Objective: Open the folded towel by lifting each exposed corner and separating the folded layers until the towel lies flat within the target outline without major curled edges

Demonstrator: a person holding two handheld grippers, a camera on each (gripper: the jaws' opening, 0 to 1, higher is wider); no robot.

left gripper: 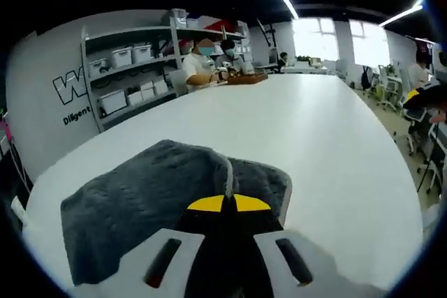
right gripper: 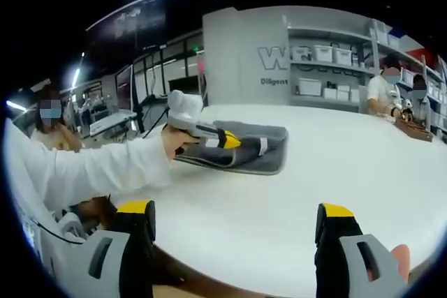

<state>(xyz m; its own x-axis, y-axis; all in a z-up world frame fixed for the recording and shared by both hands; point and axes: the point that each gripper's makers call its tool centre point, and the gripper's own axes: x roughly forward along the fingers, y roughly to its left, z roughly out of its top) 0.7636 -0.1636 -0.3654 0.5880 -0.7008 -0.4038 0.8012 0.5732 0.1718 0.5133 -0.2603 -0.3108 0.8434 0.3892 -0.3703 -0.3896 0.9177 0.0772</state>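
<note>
Left gripper: our nearest thing in the left gripper view; its yellow tips meet on a raised ridge of the grey towel, so we judge it clenched on the cloth.
Right gripper: released, jaws wide apart, nothing between them, hanging over bare table.
Towel position: in the right gripper view the towel lies ahead of our open jaws, well apart from them, toward the far left part of the table.
Long axis: we read it as running left to right across the right gripper view, the near edge facing us.
Nearer hand: our left, already on the fold; the right must reach forward to meet a free corner.
Fold state: we judge it not yet flat, with layers stacked; we make out no target outline.
Surface: white table, smooth, broad.
Room: shelves with white bins by a grey lettered wall; seated people at the far end; ceiling strip lights.
</note>
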